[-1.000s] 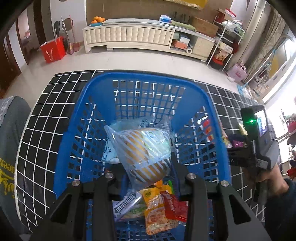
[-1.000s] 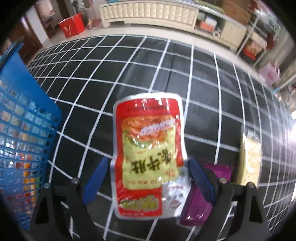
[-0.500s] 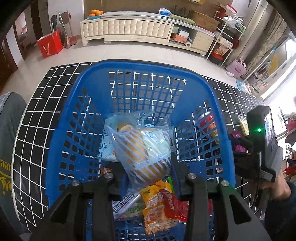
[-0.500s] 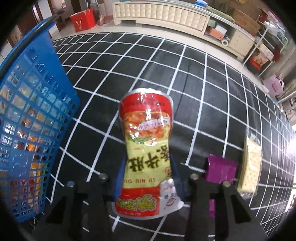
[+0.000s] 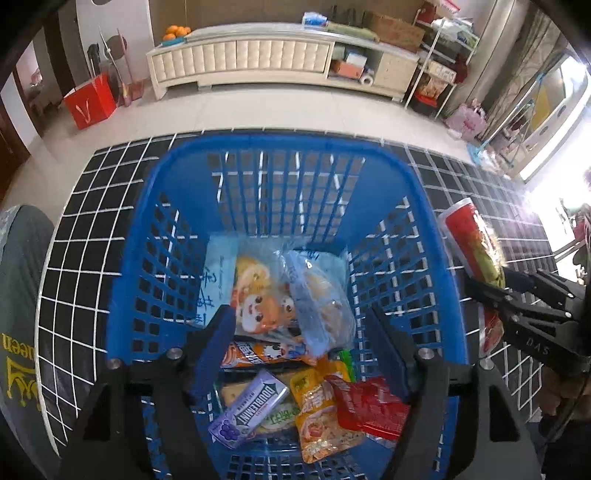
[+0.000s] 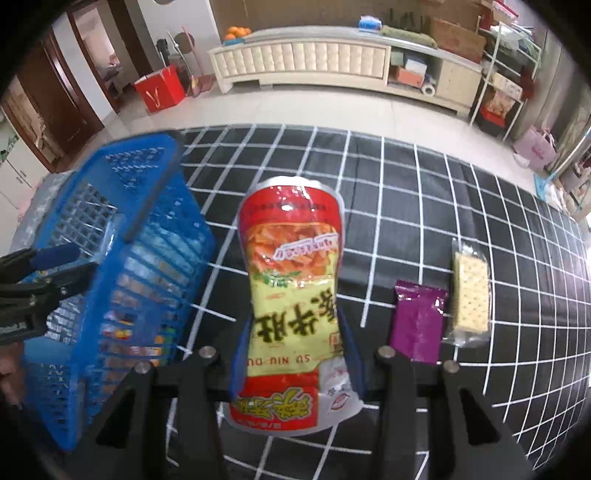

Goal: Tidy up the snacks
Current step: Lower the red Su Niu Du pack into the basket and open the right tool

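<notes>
red bag (image 5: 90, 100), oranges (image 5: 176, 31), cream cabinet (image 5: 258, 62)

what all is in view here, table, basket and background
basket: 1, blue, on the grid mat
mat: 1, black with white grid, under everything
bread bag: 1, clear, in the basket, between the left fingers, pads off it
cartoon pack: 1, pale blue, in the basket
gum pack: 1, purple, near end of the basket
orange pouch: 1, in the basket beside a red pouch
red-yellow pouch: 1, clamped in the right gripper, off the mat
purple pack: 1, on the mat, right
crackers: 1, clear wrap, beside the purple pack
cabinet: 1, cream, far wall
red bag: 1, on the floor
left gripper: opening, above the basket
right gripper: shut on the pouch
</notes>
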A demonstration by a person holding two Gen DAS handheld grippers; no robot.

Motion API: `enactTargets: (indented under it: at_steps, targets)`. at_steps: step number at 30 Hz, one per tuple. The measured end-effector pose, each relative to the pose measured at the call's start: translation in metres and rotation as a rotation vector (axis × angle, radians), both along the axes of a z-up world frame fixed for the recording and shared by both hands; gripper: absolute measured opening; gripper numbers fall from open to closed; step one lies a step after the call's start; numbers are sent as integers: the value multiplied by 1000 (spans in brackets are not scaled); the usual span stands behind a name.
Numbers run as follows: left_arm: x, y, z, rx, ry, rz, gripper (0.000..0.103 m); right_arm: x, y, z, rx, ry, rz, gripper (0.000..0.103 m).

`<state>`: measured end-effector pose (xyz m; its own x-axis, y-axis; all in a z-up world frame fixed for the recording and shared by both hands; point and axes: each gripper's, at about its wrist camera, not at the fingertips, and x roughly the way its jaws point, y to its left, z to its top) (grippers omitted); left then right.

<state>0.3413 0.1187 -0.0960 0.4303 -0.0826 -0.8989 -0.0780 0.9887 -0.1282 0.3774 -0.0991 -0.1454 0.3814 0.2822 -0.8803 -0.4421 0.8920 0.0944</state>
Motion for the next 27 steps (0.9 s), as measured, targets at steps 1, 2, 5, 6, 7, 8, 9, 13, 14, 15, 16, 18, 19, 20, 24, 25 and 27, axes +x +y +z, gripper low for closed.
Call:
enactTargets:
  at_steps: [1, 2, 5, 6, 7, 8, 9, 13, 14, 15, 16, 18, 19, 20, 24, 25, 27]
  targets:
    - [-3, 1, 5, -12, -4, 2, 72, -4, 1, 6, 9, -7, 1, 48]
    - [-6, 2, 9, -16, -9, 2, 72, -8, 3, 13, 21, -14, 2, 48]
    - [-19, 7, 25, -10, -42, 5, 72, -19, 6, 34, 47, -41, 3, 48]
    - [-24, 9, 30, -8, -53, 5, 72, -22, 7, 40, 53, -52, 6, 49]
    - [-29, 12, 36, -5, -64, 7, 72, -26, 10, 47, 59, -61, 11, 49]
    - [-34, 16, 42, -5, -76, 11, 72, -31, 13, 55, 65, -72, 14, 49]
    - [-40, 20, 49, -9, -89, 18, 72, -32, 15, 58, 68, -78, 16, 49]
    - [-63, 39, 67, -16, -123, 50, 72, -53, 32, 82, 86, -106, 37, 49]
    - [-68, 44, 70, -17, -129, 57, 72, -59, 38, 87, 84, -114, 45, 49]
    - [-73, 48, 74, -17, -135, 63, 72, -59, 39, 90, 83, -118, 49, 49]
    - [-77, 52, 77, -18, -141, 70, 72, -66, 42, 94, 81, -125, 55, 49]
    - [-89, 64, 82, -22, -157, 82, 72, -72, 51, 100, 78, -133, 67, 49]
    - [-92, 68, 84, -23, -162, 87, 72, -75, 55, 102, 81, -134, 70, 49]
    - [-97, 72, 87, -24, -168, 92, 72, -78, 60, 104, 85, -133, 76, 49]
    - [-112, 90, 89, -30, -182, 108, 72, -83, 76, 105, 82, -128, 86, 49]
    - [-115, 95, 89, -33, -184, 111, 72, -84, 81, 104, 80, -127, 88, 49]
    - [-118, 99, 87, -37, -186, 115, 72, -84, 91, 102, 75, -118, 93, 49]
